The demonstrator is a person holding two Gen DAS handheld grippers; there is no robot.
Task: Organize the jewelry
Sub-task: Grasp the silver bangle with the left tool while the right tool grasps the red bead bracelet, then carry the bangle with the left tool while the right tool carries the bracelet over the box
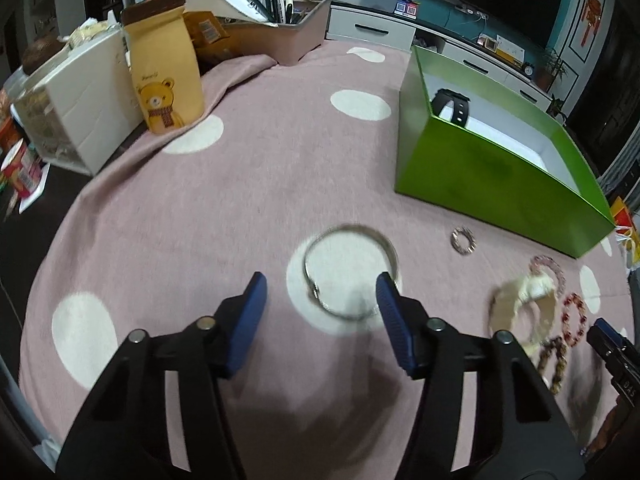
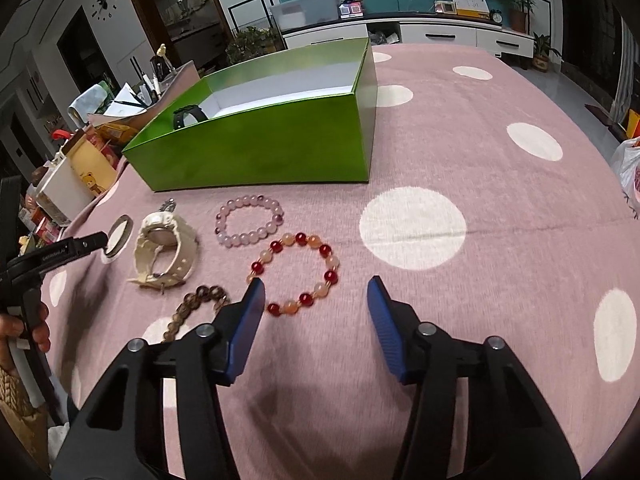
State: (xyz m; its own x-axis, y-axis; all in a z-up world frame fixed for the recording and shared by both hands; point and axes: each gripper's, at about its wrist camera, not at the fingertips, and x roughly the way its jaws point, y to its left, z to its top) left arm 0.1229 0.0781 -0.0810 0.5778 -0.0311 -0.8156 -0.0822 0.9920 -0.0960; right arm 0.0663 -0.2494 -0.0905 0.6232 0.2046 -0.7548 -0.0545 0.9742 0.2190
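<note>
A green box [image 1: 492,176] stands on the pink dotted cloth with a black watch [image 1: 452,104] inside; it also shows in the right wrist view [image 2: 260,152]. My left gripper [image 1: 322,292] is open, just before a silver bangle [image 1: 350,272] on a white dot. A small ring [image 1: 463,241] lies beyond. My right gripper [image 2: 316,294] is open, empty, right at a red and orange bead bracelet [image 2: 296,274]. A pale pink bead bracelet [image 2: 249,220], a white watch [image 2: 164,250] and a brown chain bracelet [image 2: 196,306] lie to its left.
A yellow bear pouch [image 1: 164,68], a white case [image 1: 84,108] and a pen holder tray [image 1: 280,36] stand at the cloth's far left. The left gripper's body [image 2: 56,256] shows at the left edge of the right wrist view.
</note>
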